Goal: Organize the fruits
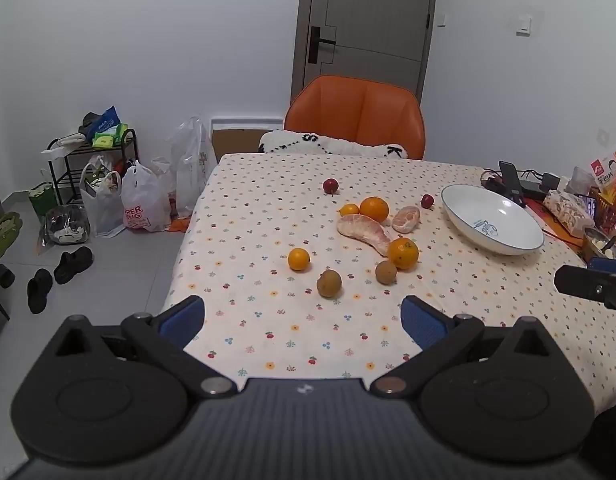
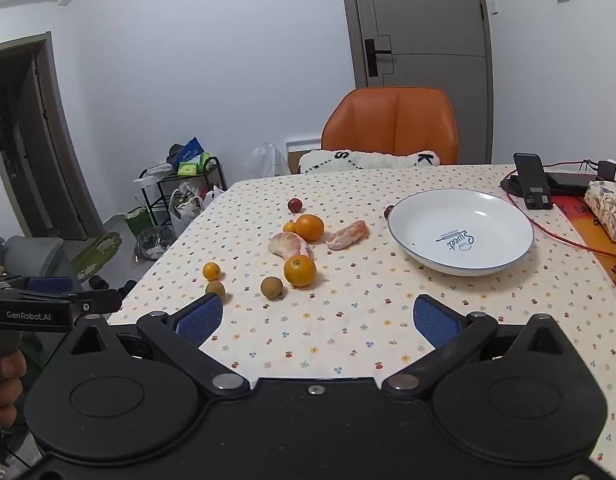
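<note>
Fruits beyond left claw, apart

Before your left hand-held gripper and right hand-held gripper, both with jaws spread wide, the near strip of tabletop lies bare. Ahead of you, two brown fruits, oranges and peeled citrus segments crowd the middle, with narrow gaps between them. The white bowl sits to your right, apart from the cluster, its inside bare; one red fruit lies just beside its far-left rim. A phone, cables and packages block the right edge. An orange chair closes the far side.
</note>
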Motion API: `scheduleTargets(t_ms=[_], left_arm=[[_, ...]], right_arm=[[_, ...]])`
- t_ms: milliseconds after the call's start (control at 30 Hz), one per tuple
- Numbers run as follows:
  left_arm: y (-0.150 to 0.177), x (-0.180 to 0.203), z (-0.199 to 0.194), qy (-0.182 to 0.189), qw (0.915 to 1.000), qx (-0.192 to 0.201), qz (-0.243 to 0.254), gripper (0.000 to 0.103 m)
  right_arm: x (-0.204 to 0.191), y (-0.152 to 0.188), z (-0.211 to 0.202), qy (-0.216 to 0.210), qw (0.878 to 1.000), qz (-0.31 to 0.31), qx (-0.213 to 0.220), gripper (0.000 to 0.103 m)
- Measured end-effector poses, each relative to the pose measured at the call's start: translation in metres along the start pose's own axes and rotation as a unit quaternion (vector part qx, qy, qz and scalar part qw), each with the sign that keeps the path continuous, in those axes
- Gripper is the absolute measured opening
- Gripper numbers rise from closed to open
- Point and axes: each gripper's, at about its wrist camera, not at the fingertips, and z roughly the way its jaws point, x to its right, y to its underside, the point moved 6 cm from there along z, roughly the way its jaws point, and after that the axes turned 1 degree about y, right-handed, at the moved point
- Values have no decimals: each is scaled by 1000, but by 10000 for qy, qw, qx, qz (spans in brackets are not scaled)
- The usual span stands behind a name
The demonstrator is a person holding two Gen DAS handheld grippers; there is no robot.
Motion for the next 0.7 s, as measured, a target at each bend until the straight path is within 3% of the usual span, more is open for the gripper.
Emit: scheduleTargets(t_ms=[700], left_arm=[[3,2,4,33,10000,-13,20,103]], right_arm=[[5,1,-1,0,10000,29,47,103]])
